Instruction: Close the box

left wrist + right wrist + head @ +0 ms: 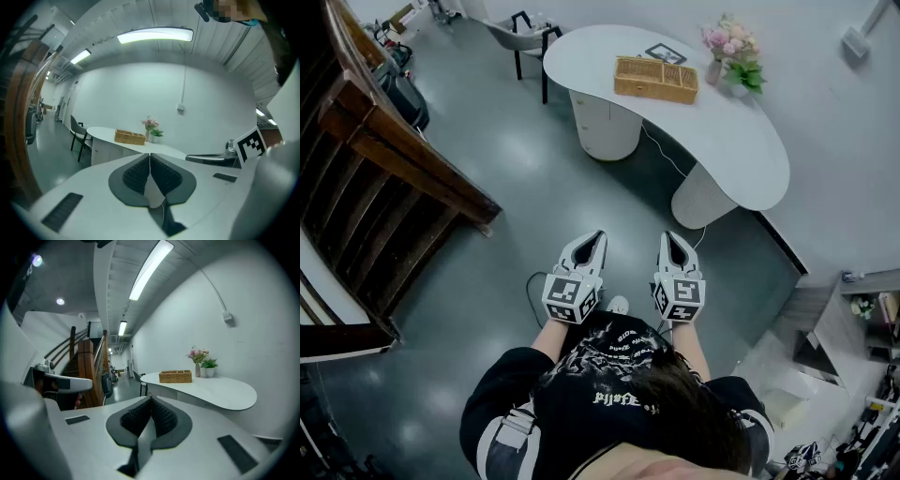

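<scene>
A woven wicker box (655, 79) sits on the far part of a white curved table (727, 150), well away from both grippers. It shows small in the left gripper view (130, 137) and in the right gripper view (175, 376). My left gripper (597, 236) and right gripper (671, 237) hang side by side over the floor in front of the person, pointing toward the table. Both are shut with nothing between the pads, as the left gripper (150, 155) and the right gripper (150, 399) show in their own views.
Pink flowers in a vase (727, 42) and a small green plant (744, 75) stand beside the box. A dark framed card (665, 53) lies behind it. A chair (525, 33) stands at the table's far end. A wooden staircase (384, 159) runs along the left.
</scene>
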